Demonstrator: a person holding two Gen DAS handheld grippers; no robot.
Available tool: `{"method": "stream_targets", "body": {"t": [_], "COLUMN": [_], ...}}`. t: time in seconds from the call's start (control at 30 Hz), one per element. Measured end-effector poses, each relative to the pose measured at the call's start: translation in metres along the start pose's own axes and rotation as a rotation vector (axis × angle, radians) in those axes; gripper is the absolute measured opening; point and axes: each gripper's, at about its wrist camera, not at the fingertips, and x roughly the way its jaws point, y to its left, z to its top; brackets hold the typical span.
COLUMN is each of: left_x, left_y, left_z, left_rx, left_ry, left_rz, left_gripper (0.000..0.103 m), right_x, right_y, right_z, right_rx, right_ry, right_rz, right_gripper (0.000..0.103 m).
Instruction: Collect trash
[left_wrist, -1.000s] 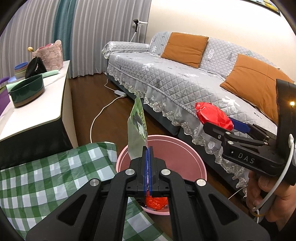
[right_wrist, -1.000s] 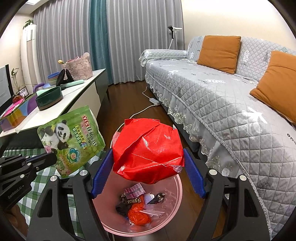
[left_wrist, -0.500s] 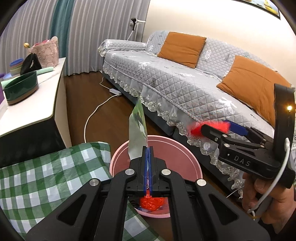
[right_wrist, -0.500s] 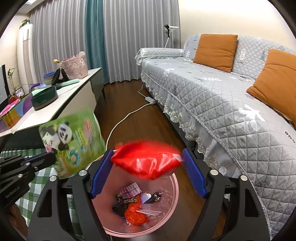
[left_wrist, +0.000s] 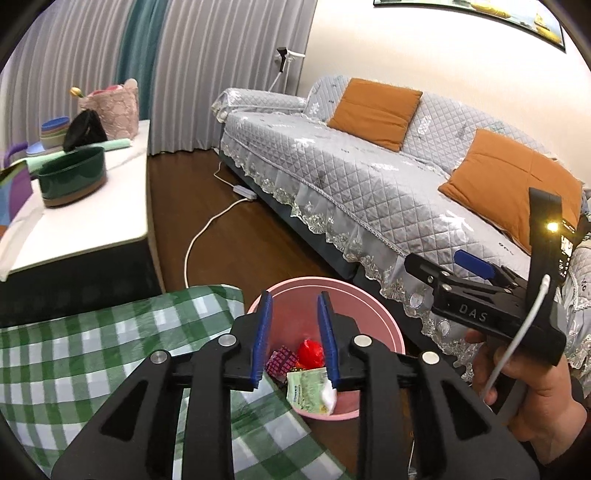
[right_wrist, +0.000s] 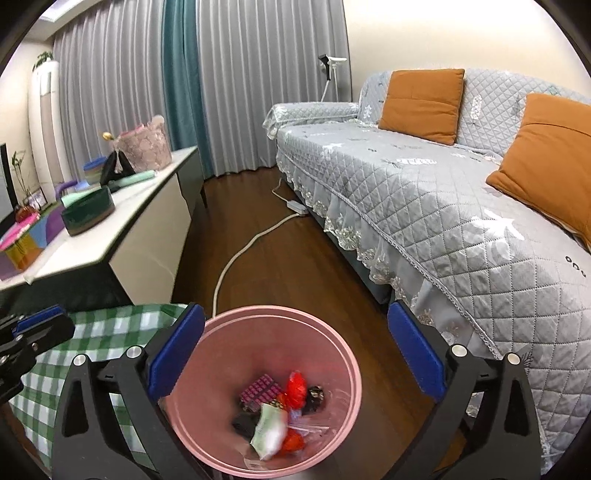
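Observation:
A pink bin (left_wrist: 373, 317) (right_wrist: 343, 354) stands on the floor beside the table. Inside lie the green panda packet (left_wrist: 308, 391) (right_wrist: 269, 430), the red wrapper (left_wrist: 310, 352) (right_wrist: 295, 384), a purple patterned wrapper (right_wrist: 260, 387) and other scraps. My left gripper (left_wrist: 293, 339) is open and empty above the bin's near edge. My right gripper (right_wrist: 295, 354) is wide open and empty over the bin; it also shows in the left wrist view (left_wrist: 461, 266), held by a hand.
A green checked tablecloth (left_wrist: 92, 350) (right_wrist: 110, 325) covers the table left of the bin. A grey sofa (right_wrist: 424, 184) with orange cushions runs along the right. A white cable (right_wrist: 240, 254) crosses the wood floor. A white sideboard (left_wrist: 74, 221) holds a green bowl (left_wrist: 72, 179).
Both grippers opened. The red wrapper dropped from the right gripper and the panda packet dropped from the left gripper; both now lie in the bin.

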Motion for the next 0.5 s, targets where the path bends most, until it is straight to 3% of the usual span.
{"method": "stream_targets", "body": {"t": [0.4, 0.5], "left_x": [-0.086, -0.107], "left_y": [0.015, 0.02], "left_z": [-0.019, -0.024], "left_rx": [-0.005, -0.015], "left_ry": [-0.1, -0.132], "left_rz": [0.066, 0.096], "left_gripper": [0.087, 0.093], "right_x": [-0.058, -0.079], "right_y": [0.027, 0.037], "right_z": [-0.004, -0.006], "right_rx": [-0.047, -0.083], "right_ry": [-0.073, -0.094], "right_rz": [0.052, 0.066], "right_gripper": [0.098, 0.098]}}
